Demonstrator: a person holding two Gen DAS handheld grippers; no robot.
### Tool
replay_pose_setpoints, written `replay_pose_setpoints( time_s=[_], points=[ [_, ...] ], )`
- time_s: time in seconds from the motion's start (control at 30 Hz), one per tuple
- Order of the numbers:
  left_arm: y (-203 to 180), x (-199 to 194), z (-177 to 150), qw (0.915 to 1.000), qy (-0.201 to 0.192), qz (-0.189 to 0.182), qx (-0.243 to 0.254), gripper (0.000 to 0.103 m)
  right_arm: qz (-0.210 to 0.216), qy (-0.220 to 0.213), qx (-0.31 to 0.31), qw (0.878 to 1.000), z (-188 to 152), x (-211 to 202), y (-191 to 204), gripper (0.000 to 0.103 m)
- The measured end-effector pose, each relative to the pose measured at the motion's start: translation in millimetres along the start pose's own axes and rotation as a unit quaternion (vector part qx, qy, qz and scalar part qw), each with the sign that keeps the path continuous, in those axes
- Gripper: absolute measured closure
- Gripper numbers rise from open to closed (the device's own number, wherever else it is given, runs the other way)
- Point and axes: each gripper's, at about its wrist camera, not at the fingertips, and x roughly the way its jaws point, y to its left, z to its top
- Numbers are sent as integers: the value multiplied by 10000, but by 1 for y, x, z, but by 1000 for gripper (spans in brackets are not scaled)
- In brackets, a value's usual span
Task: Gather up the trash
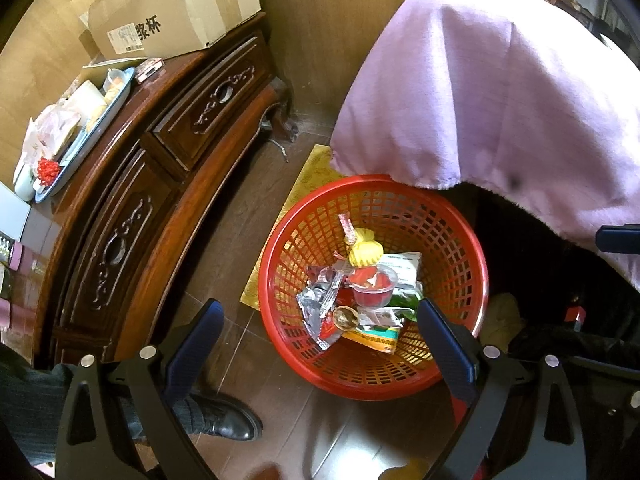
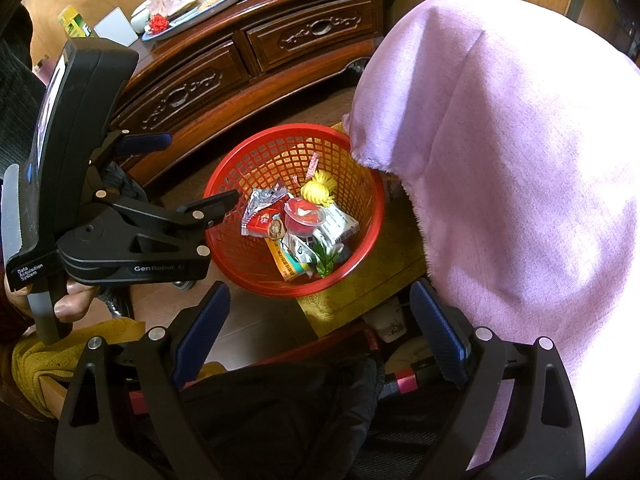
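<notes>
Red basket [image 1: 372, 380] of wrappers sits on the floor just beyond the left claw [image 1: 320, 316]; both claws spread, empty.

The left gripper [image 2: 200, 168] has a matte black plastic body with white "GenRobot AI" and "Data Acquisition System" lettering, round silver pivot screws along its linkage arms, and a grey ribbed grip strip behind the claw. Its fingers [image 1: 196, 340] carry dark blue textured pads. The right gripper [image 2: 320, 328] matches: black arms, silver screws, blue pads. The person wears a mustard-yellow knit sleeve [image 2: 32, 364], dark ribbed trousers [image 1: 36, 400] and a black shoe [image 1: 236, 420].
</notes>
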Motion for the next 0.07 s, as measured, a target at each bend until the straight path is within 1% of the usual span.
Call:
replay_pose_setpoints(
  time_s=[0.07],
  points=[
    [0,0,0,10000,-12,7,11,8,1,-4,-3,10000,-1,0,0,15]
  ],
)
